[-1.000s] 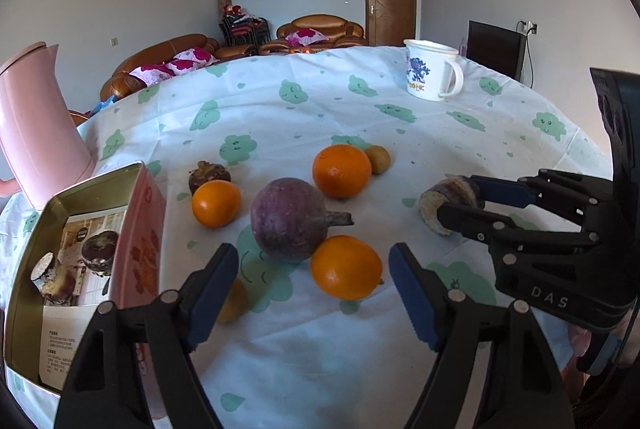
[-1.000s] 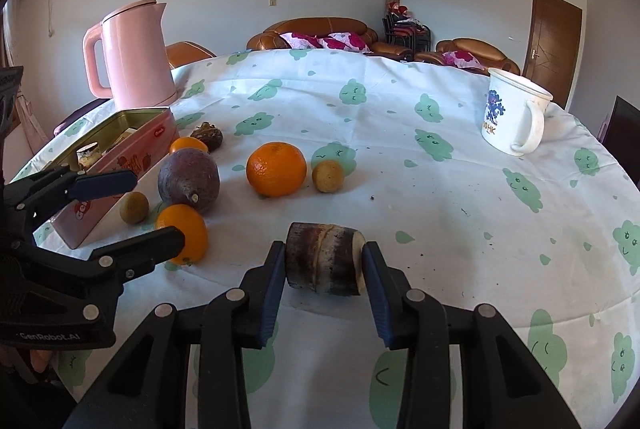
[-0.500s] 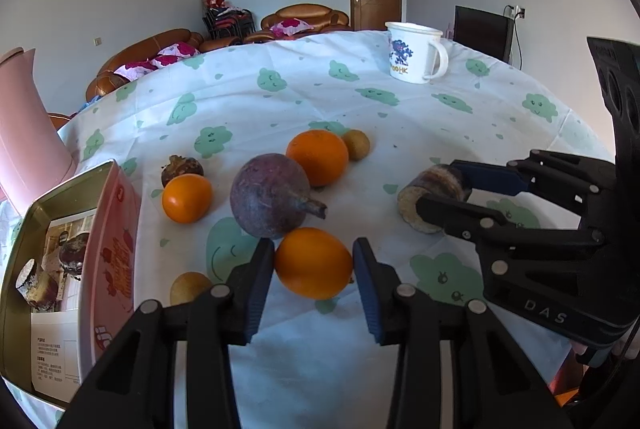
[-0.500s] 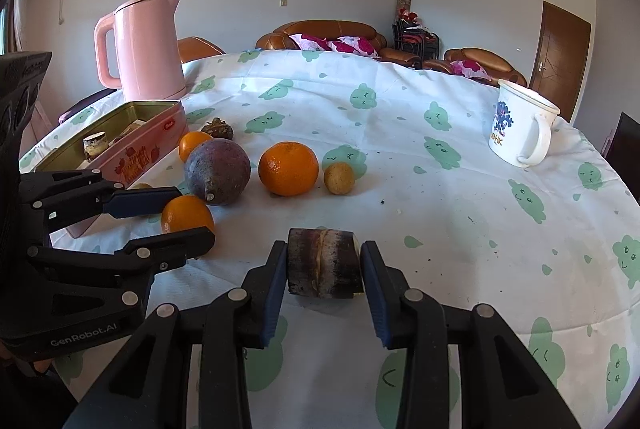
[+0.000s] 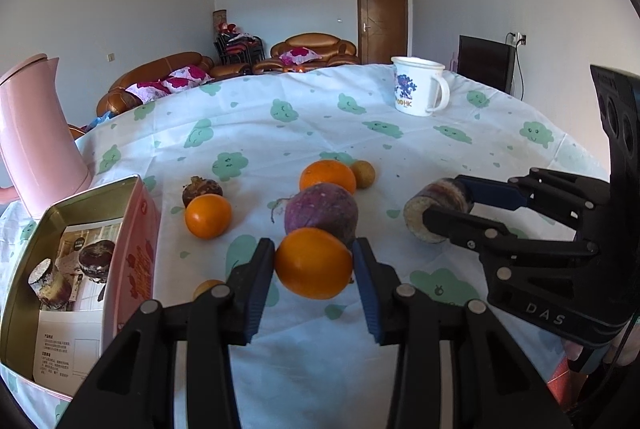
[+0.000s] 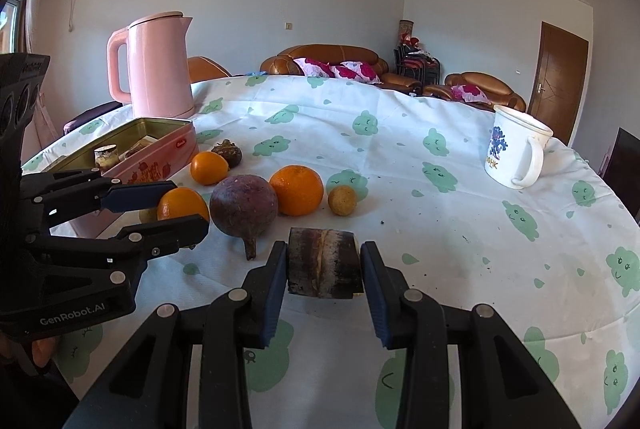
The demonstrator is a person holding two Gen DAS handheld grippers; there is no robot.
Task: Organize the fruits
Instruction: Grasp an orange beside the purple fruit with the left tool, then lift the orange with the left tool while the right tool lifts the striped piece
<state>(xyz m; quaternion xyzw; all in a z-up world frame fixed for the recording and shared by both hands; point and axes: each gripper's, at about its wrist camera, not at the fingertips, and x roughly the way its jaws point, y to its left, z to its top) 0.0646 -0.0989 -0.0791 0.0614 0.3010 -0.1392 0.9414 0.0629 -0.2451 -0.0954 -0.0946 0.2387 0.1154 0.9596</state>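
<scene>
My left gripper (image 5: 314,261) is shut on an orange (image 5: 314,263) low over the cloth; the right wrist view shows the same gripper (image 6: 180,207) and orange (image 6: 182,205) from the side. The right gripper (image 6: 322,263) is shut on a brown cut chunk (image 6: 322,261), also seen in the left wrist view (image 5: 434,215). Just behind the held orange lies a round purple fruit (image 5: 322,211), then a bigger orange (image 5: 328,175) and a small yellow fruit (image 5: 362,173). A smaller orange (image 5: 208,215) and a dark fruit (image 5: 202,189) lie to the left.
An open pink tin (image 5: 132,253) at the left holds a brown chunk (image 5: 48,281) and a dark fruit (image 5: 94,261) on a leaflet. A pink kettle (image 5: 36,133) stands behind it, a white mug (image 5: 418,91) at the far right. Another small yellow fruit (image 5: 206,287) lies beside the tin.
My left gripper went from wide open to shut on the nearest orange. The right gripper kept its hold on the brown chunk. Both views tilted up a little.
</scene>
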